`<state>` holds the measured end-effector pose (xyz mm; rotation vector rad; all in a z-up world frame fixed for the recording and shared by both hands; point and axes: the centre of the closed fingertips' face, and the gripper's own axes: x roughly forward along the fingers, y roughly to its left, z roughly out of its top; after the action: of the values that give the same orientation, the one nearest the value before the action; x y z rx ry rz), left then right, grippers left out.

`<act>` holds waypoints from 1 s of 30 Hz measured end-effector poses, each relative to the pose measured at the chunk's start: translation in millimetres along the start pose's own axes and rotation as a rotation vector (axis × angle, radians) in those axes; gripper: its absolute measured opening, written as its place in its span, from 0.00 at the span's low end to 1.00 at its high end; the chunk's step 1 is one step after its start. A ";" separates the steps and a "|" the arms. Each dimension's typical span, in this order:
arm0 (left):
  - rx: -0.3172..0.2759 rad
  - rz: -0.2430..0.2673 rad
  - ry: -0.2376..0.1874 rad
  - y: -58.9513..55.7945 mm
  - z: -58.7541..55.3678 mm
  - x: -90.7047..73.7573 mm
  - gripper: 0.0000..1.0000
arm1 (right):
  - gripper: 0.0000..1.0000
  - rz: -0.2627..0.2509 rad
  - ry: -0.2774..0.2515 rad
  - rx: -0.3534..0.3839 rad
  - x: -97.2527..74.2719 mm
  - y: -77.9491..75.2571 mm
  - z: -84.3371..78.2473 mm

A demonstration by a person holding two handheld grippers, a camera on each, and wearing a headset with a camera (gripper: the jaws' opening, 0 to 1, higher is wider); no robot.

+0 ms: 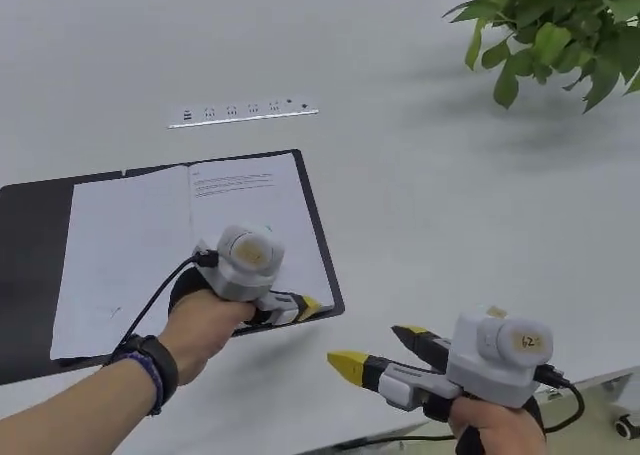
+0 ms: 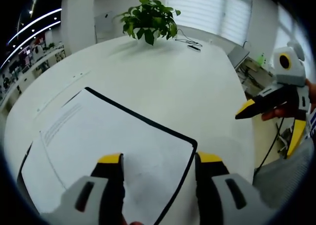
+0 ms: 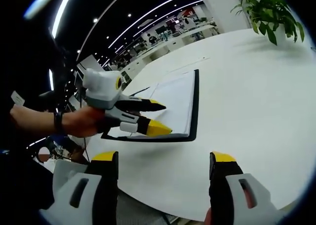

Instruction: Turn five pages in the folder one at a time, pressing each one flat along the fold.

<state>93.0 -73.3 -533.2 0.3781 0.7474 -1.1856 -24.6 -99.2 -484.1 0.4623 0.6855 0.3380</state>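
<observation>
Here, folder [image 1: 30,275], page [image 1: 250,200] print unreadable, right gripper [image 1: 372,349] labelled 62.

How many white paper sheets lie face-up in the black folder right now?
2 in the black folder: a white sheet left of the fold, and a text-printed sheet right of it, with the left gripper over its near corner. More may be stacked beneath, hidden.

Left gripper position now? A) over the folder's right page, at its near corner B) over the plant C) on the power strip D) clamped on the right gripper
A: the left gripper hangs open over the right page at the folder's near corner.
</observation>
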 end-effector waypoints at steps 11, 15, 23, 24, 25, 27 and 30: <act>0.068 0.045 0.043 5.8 -11.6 12.3 0.59 | 0.74 0.003 0.027 0.008 4.4 -2.8 -2.4; 0.057 0.049 0.039 10.2 -10.4 12.1 0.55 | 0.73 0.006 0.020 0.015 5.3 -3.0 -0.5; 0.075 0.059 0.033 9.6 -11.5 12.7 0.54 | 0.73 0.009 0.020 0.018 6.7 -3.4 -0.4; 0.074 0.059 0.029 9.7 -11.7 12.3 0.54 | 0.73 0.009 0.021 0.018 6.6 -3.3 -0.7; 0.077 0.057 0.024 9.9 -11.8 11.9 0.54 | 0.72 0.009 0.022 0.017 6.3 -3.3 -1.3; 0.082 0.056 0.019 10.5 -11.1 11.7 0.53 | 0.72 0.008 0.022 0.018 6.0 -4.2 -2.1; 0.084 0.059 0.015 10.0 -11.3 11.5 0.53 | 0.72 0.005 0.018 0.023 4.6 -4.6 -2.1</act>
<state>100.7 -70.7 -550.3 0.4766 0.6962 -1.1621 -22.0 -100.5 -490.4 0.4828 0.7068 0.3395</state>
